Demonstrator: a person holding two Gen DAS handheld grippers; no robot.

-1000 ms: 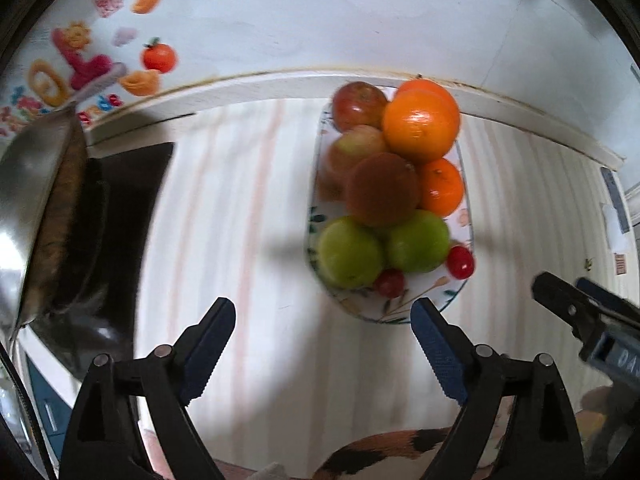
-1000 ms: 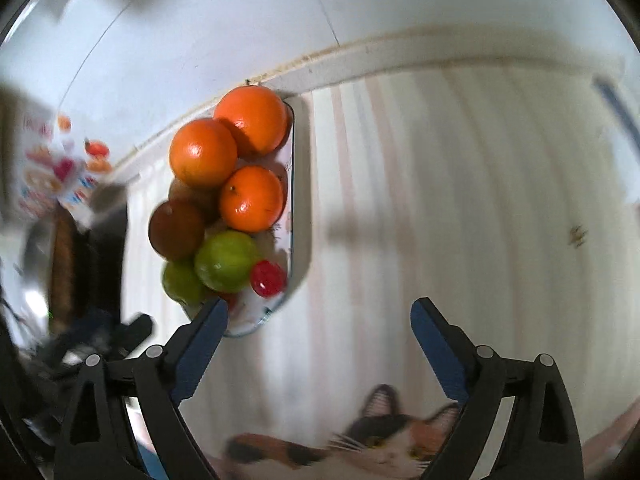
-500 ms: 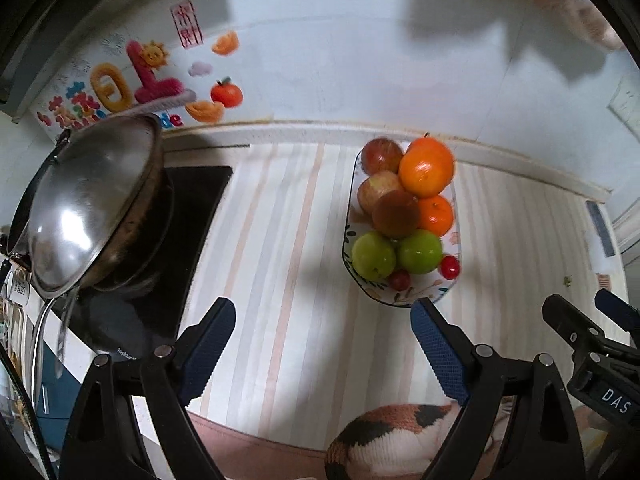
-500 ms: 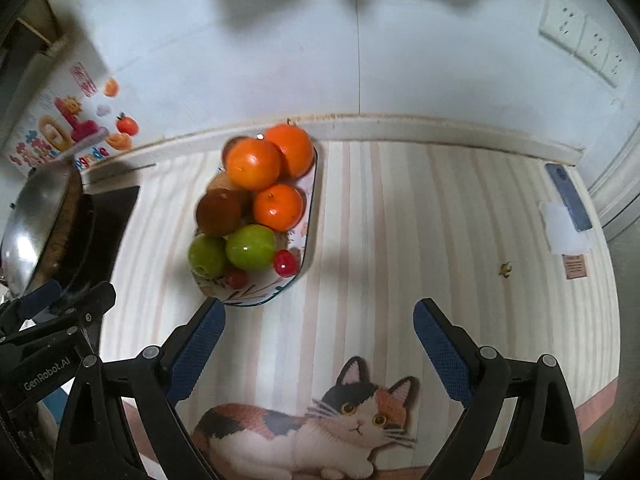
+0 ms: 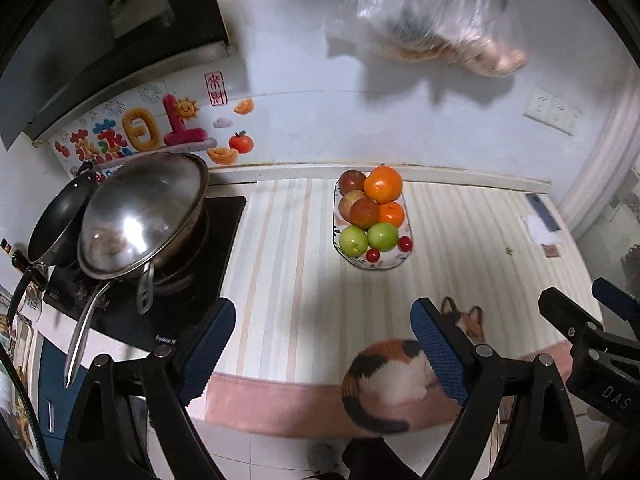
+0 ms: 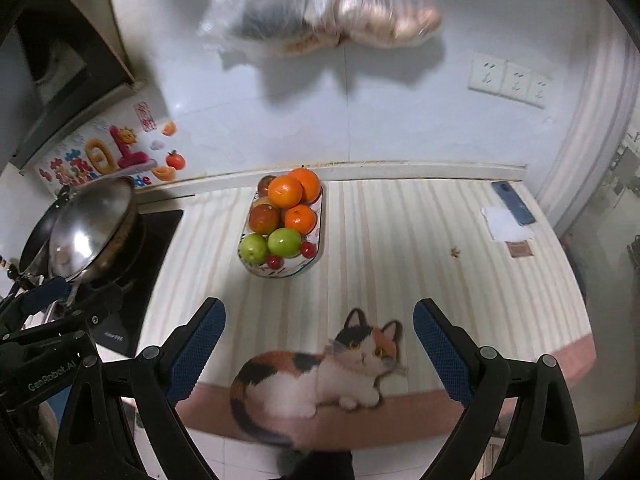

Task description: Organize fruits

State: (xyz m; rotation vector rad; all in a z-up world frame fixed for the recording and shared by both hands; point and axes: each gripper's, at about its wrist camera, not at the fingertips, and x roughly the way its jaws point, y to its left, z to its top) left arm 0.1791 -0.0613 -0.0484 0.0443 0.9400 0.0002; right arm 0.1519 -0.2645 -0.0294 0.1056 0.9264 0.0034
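Both grippers much farther back from fruit plate [image 5: 394,265] than half second ago; plate looks smaller, more room shows. Left gripper [image 5: 322,350] jaws wide open, holding nothing. Right gripper [image 6: 320,346] jaws wide open, holding nothing. Plate sits on striped counter [image 6: 420,248] near wall, piled with oranges [image 6: 285,191], green apples [image 6: 284,242], small red fruits. Cat picture [image 6: 320,372] at counter front. Silver lid [image 5: 140,212] over pan on stove. Blurry plastic bags [image 6: 320,4] hang up top; contents unclear.

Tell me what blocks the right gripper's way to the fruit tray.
Nothing visible does. Only bare striped mat lies between the open right gripper and the fruit tray; the cat is just a print.
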